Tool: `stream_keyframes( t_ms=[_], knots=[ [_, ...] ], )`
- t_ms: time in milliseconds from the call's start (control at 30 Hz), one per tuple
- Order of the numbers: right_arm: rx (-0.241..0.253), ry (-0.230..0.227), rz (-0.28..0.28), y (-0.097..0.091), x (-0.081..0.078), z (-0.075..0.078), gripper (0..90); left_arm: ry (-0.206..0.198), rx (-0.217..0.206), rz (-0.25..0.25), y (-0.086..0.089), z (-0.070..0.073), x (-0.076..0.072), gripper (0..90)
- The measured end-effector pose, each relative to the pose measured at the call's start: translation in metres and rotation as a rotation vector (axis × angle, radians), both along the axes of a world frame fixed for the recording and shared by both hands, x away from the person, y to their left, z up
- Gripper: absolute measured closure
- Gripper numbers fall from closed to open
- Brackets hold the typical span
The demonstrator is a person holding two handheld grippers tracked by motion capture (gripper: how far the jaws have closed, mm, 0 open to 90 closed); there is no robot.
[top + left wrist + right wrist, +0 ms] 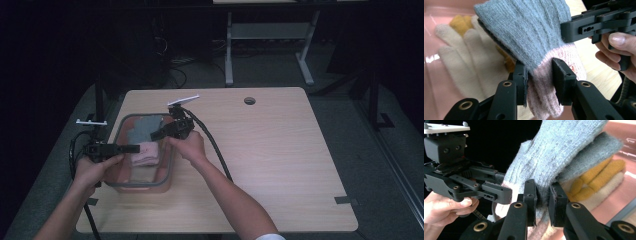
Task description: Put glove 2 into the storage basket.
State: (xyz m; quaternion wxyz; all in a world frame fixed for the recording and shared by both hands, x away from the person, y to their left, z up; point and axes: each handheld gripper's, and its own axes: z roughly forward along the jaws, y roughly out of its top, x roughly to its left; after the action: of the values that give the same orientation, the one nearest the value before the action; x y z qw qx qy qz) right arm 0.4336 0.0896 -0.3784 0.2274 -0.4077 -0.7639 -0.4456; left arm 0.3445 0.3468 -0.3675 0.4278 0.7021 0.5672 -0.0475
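Grey-pink glove (534,45), seemingly lying level, cuff pinched by left gripper (539,82), right gripper (542,200) clamping grey end

Knit glove (534,35), grey-blue body with pink cuff (554,62), held above pink bin (120,175) at table's 9 o'clock; cuff pinched, fingers pointing toward 12 o'clock.

The knitted glove (534,37) is grey-blue with a pale pink cuff. Beneath it lie cream and mustard-yellow gloves (461,50) in a pink bin (167,175) with a grey rim.
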Motion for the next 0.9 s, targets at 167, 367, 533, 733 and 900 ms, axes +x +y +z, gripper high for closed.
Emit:
stream_keyframes(
  t_ms=[167, 367, 533, 733, 900],
  knots=[
    [-0.034, 0.001, 0.014, 0.009, 0.0, -0.009, 78.2, 0.021, 0.027, 0.009, 0.004, -0.008, 0.0, 66.7],
    [-0.082, -0.005, 0.023, 0.019, -0.002, -0.017, 78.0, 0.041, 0.055, 0.019, 0.006, -0.018, -0.002, 66.8],
    [-0.117, -0.006, 0.045, 0.024, -0.002, -0.02, 77.3, 0.041, 0.112, 0.006, 0.004, -0.019, -0.003, 66.3],
    [-0.151, -0.012, 0.066, 0.025, 0.0, -0.021, 74.3, 0.059, 0.196, 0.001, 0.0, -0.023, -0.002, 65.0],
    [-0.169, -0.037, 0.057, 0.019, 0.002, -0.018, 74.2, 0.061, 0.224, 0.017, -0.001, -0.027, -0.002, 64.0]
  ],
)
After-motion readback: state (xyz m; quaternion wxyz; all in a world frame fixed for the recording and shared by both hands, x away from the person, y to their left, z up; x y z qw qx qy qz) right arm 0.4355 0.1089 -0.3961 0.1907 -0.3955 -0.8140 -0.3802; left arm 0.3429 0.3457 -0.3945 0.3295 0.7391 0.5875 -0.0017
